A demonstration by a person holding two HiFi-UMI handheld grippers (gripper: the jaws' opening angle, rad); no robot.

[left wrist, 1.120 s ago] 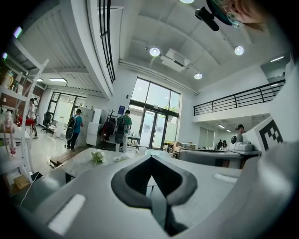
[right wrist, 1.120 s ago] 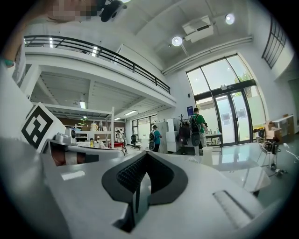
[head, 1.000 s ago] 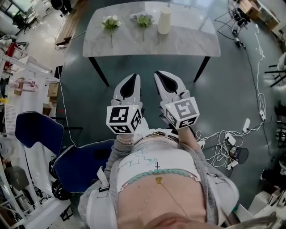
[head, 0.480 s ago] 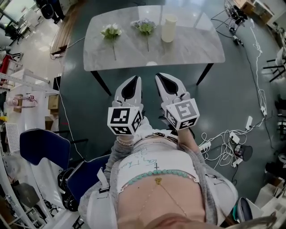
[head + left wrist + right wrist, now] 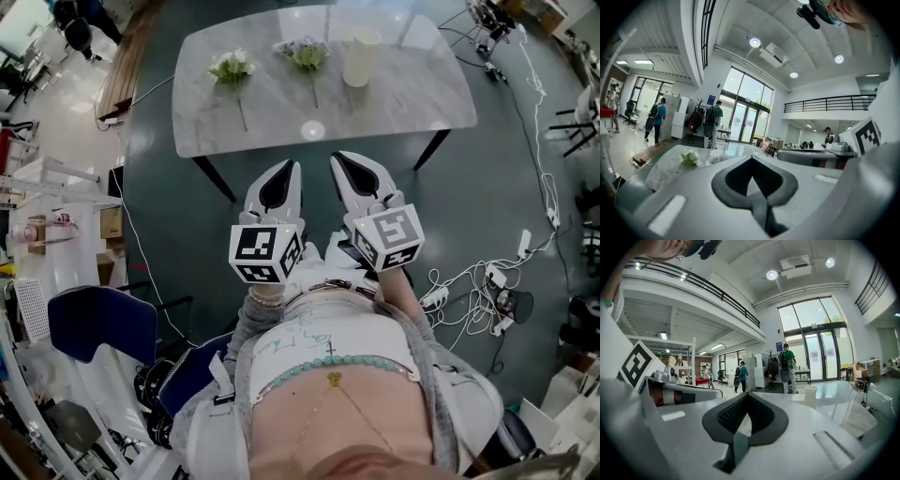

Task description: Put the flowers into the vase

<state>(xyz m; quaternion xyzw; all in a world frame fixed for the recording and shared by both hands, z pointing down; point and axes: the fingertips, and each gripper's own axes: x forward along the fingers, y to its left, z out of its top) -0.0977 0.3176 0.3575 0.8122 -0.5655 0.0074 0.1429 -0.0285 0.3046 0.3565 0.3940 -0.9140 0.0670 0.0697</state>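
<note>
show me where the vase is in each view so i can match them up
Head view: the vase stands near the top, right of centre, on the far side of the table, just right of a flower.
Left gripper view: the vase is not visible.
Right gripper view: the vase is right of centre, upright on the tabletop.
Shared landmark: the pale table, seen in all three views.

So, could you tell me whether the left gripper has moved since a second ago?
Yes: the left gripper has advanced toward the grey marble-topped table; the gap to its near edge has nearly closed.
</note>
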